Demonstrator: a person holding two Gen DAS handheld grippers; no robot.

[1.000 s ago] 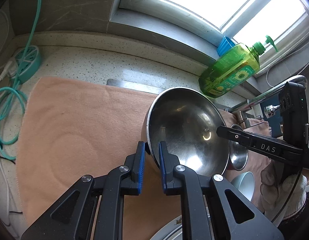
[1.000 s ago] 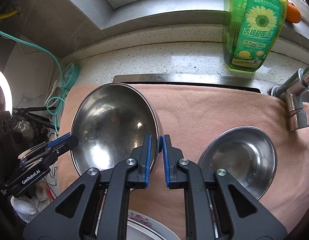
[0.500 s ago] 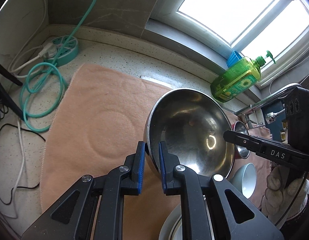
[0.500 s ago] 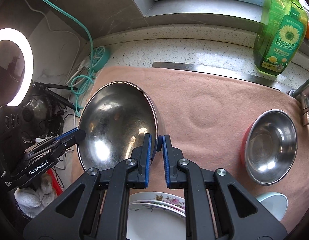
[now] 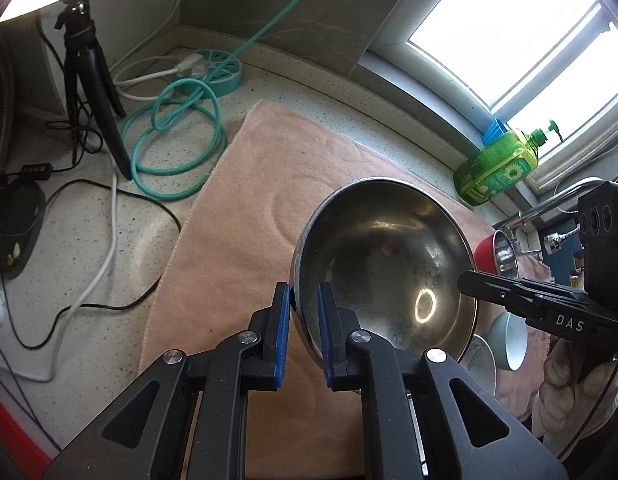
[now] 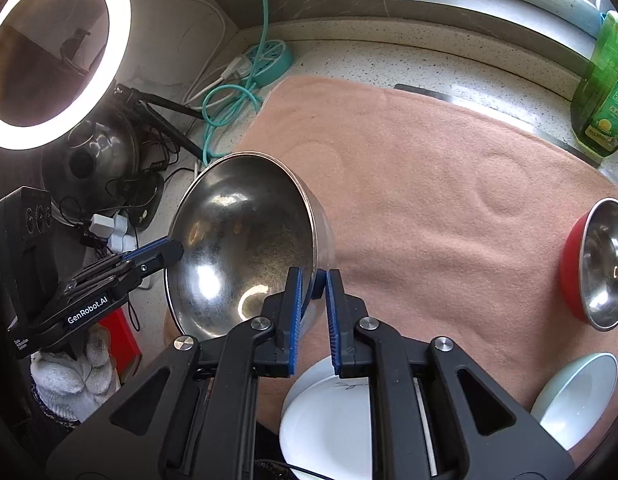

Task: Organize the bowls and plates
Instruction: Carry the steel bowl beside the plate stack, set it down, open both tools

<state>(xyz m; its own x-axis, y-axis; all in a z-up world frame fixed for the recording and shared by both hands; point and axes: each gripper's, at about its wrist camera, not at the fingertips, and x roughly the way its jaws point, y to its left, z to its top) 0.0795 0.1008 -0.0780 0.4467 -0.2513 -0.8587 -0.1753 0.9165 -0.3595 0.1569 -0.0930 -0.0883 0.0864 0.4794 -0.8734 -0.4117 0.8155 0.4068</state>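
Steel bowl (image 5: 385, 264) held above pink towel (image 5: 245, 240) on bench (image 5: 121, 216), rim pinched on opposite sides by left hand-held gripper (image 5: 303, 334) and right hand-held gripper (image 6: 312, 312). Red bowl (image 6: 599, 264), plates (image 6: 329, 416) nearby on towel.

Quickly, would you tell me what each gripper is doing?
Left gripper: shut on the large steel bowl's rim.
Right gripper: shut on the opposite rim.

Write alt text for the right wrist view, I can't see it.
Two hand-held grippers clamp opposite rims of a large steel bowl above a pink towel: the right in the foreground, the left from the left. White plates sit below, a red bowl at right.
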